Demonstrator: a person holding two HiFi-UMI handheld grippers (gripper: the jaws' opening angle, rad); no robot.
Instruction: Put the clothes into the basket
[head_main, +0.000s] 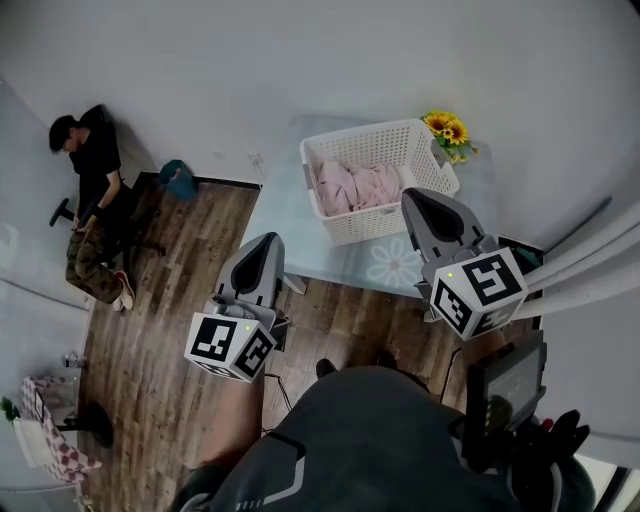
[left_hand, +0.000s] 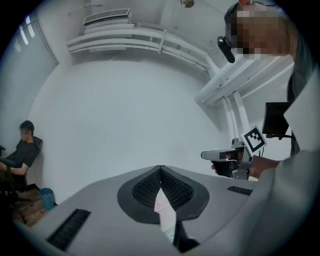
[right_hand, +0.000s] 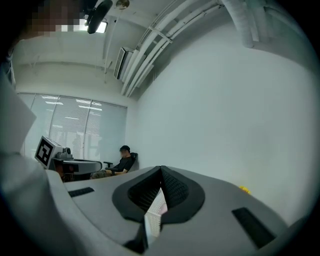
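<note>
A white slatted basket (head_main: 372, 132) stands on the glass table (head_main: 285, 235), and pink clothes (head_main: 355, 187) lie bunched inside it. My right gripper (head_main: 416, 196) hovers over the basket's near right corner, jaws together and holding nothing. My left gripper (head_main: 268, 242) hangs over the table's near left edge, also shut and empty. Each gripper view looks up at the bare white wall, the left gripper (left_hand: 160, 169) and the right gripper (right_hand: 161, 169) both with jaws meeting at the tip. In the left gripper view the right gripper (left_hand: 216, 155) shows at the right.
Sunflowers (head_main: 448, 130) stand behind the basket's right corner. A person (head_main: 95, 190) sits on a chair against the far left wall, a teal bin (head_main: 180, 180) close by. Wooden floor lies left of the table. A black screen (head_main: 512, 385) stands at my right.
</note>
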